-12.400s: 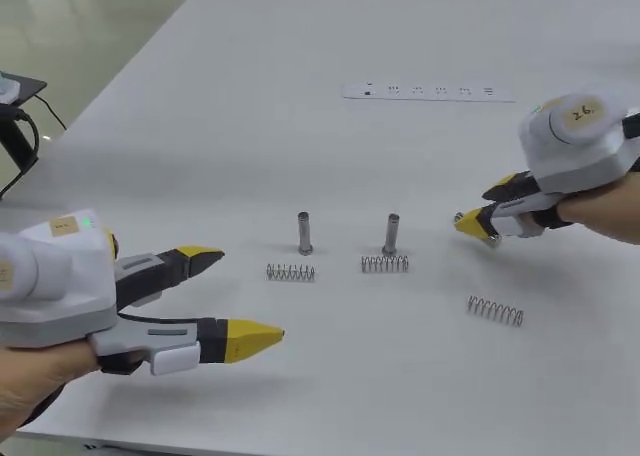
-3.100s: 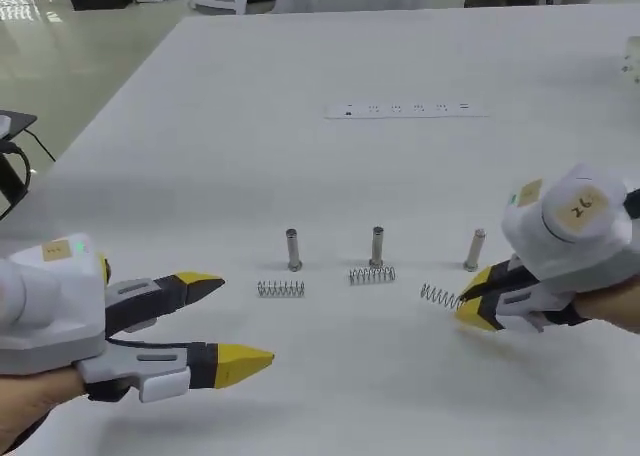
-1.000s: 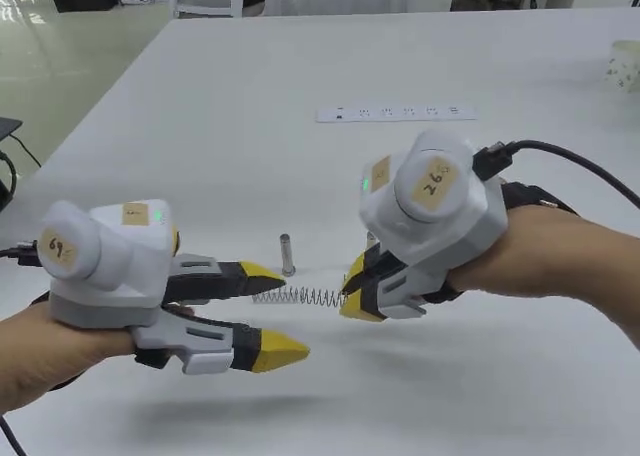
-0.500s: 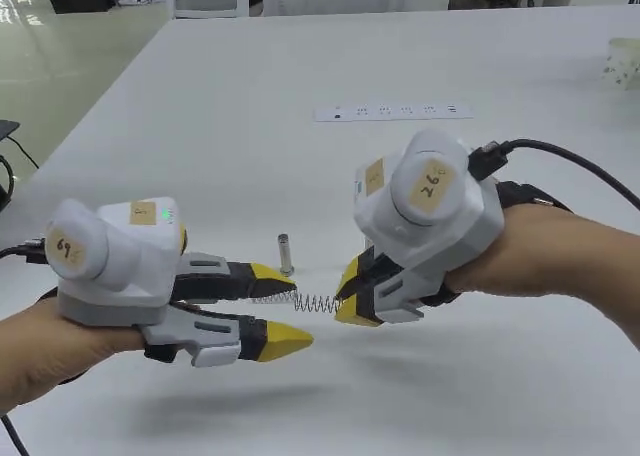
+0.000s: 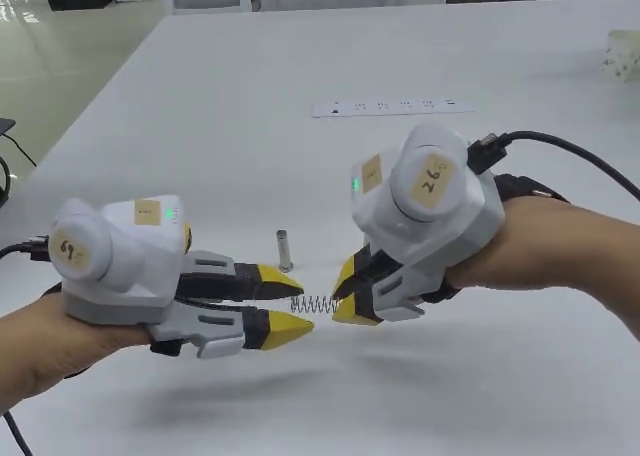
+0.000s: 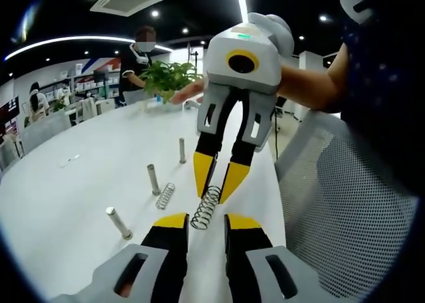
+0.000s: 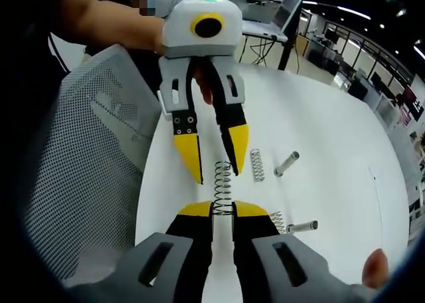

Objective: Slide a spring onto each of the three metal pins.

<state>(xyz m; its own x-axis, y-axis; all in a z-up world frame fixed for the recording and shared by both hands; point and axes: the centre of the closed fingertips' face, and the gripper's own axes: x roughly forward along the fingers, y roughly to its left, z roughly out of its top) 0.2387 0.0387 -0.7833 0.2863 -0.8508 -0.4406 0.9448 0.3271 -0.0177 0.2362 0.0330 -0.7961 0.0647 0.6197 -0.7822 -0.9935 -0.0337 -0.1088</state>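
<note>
In the head view the counter (image 5: 520, 376) ends in a slanted edge at the upper left, with shiny floor (image 5: 60, 36) beyond it. The lower and right parts of the counter are bare and leave wide room.

The left tool (image 5: 303, 304) enters from the lower left with its jaws partly apart. The left end of the spring (image 5: 313, 303) lies in the gap between its tips; I cannot tell if they touch it. The spring runs level across the middle of the frame to the right tool (image 5: 343, 298), whose jaws are narrow and pinch its right end. One pin (image 5: 284, 249) stands upright just above the left tool's tips, near the spring but apart from it. A power strip (image 5: 393, 106) lies flat at the upper middle, well apart from both tools.

In the left gripper view three pins (image 6: 153, 179) stand in a row left of center, and a loose spring (image 6: 165, 195) lies beside the middle one. A mesh chair (image 6: 345, 203) stands at the right, past the counter's edge. A plant (image 6: 166, 77) is at the upper left, at the far end of the counter.

In the right gripper view the spring rises from the right tool's tips at the bottom center toward the open jaws of the left tool in the upper middle.
</note>
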